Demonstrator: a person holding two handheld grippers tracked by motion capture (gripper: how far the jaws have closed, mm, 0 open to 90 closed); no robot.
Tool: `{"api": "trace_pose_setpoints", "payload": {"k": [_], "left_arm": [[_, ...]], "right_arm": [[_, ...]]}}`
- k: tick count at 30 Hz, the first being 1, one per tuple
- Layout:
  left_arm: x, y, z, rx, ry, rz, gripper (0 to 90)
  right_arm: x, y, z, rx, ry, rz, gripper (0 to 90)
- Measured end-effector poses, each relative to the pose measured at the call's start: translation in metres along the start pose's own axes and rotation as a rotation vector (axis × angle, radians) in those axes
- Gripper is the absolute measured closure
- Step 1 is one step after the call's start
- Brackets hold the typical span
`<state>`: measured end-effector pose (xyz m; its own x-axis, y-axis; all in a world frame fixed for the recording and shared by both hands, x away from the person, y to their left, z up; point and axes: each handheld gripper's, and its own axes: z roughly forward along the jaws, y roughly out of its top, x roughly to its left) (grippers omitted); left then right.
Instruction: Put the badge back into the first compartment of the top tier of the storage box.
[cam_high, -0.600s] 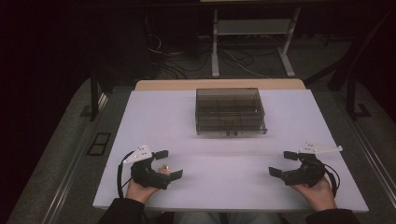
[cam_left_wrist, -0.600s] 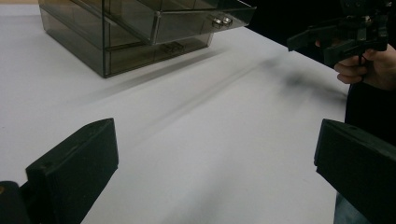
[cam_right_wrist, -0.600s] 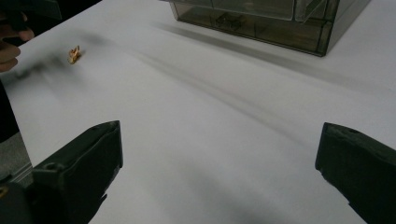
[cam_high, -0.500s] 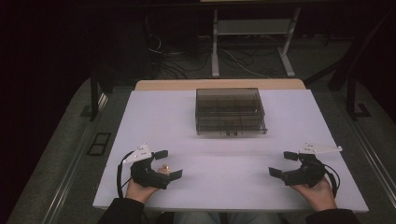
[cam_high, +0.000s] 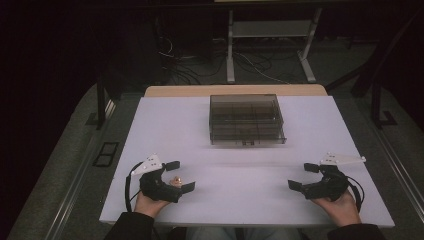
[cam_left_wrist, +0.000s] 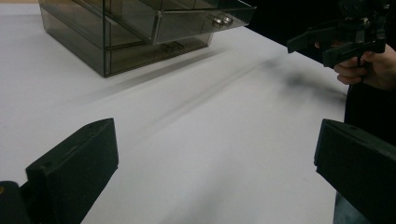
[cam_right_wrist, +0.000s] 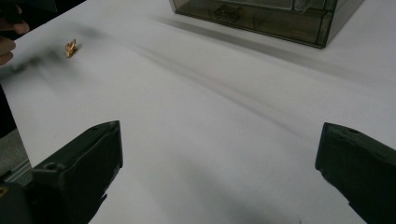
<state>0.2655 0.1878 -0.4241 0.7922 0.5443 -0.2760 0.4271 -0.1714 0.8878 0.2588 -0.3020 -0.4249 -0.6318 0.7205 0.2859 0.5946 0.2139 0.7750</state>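
1. The left gripper (cam_high: 176, 176) is resting at the near left of the white table (cam_high: 165, 125), with its two black jaws standing wide apart and nothing between them in its own view.
2. In the high view a small golden-orange object (cam_high: 175, 180) is lying on the table between those jaws, close to the person's left hand (cam_high: 147, 202); what it is exactly is too small to tell.
3. In the right gripper view the same small golden object (cam_right_wrist: 70, 48) is sitting on the white surface far off at the upper left, just beside fingertips at the picture's edge.
4. The right gripper (cam_high: 303, 176) is resting at the near right of the table, held by the person's right hand (cam_high: 340, 205); its jaws are also spread wide, and they are holding nothing.
5. In the left gripper view the right gripper (cam_left_wrist: 337, 39) is showing at the upper right, gripped by fingers (cam_left_wrist: 357, 70), jaws parted.
6. The two grippers are sitting well apart, one toward each near corner, both pointing inward toward the middle of the table.
7. A smoky transparent drawer cabinet (cam_high: 247, 120) is standing at the far middle of the table, well apart from both grippers.
8. In the left gripper view the drawer cabinet (cam_left_wrist: 126, 32) is showing small metal knobs (cam_left_wrist: 220, 21) on a drawer front.
9. A grey three-cornered plate (cam_high: 342, 159) is sitting on top of the right gripper, and a black cable (cam_high: 129, 185) is looping beside the left one.
10. Beyond the table, cables and a metal stand (cam_high: 267, 45) are lying on the dark floor.
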Motion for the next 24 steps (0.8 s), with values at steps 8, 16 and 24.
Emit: {"api": "trace_pose_setpoints", "payload": {"k": [8, 16, 24], "left_arm": [[-0.001, 0.001, 0.0, 0.001, 0.0, 0.002, 0.0], [-0.003, 0.003, -0.001, 0.008, 0.005, 0.001, 0.0], [-0.001, 0.011, -0.009, 0.016, 0.011, -0.018, 0.0]], "right_arm": [[0.0, 0.0, -0.001, 0.008, 0.003, 0.003, 0.1], [0.0, -0.001, 0.0, 0.018, 0.002, 0.004, 0.2], [-0.002, -0.001, 0.001, 0.028, -0.001, -0.007, 0.1]]}}
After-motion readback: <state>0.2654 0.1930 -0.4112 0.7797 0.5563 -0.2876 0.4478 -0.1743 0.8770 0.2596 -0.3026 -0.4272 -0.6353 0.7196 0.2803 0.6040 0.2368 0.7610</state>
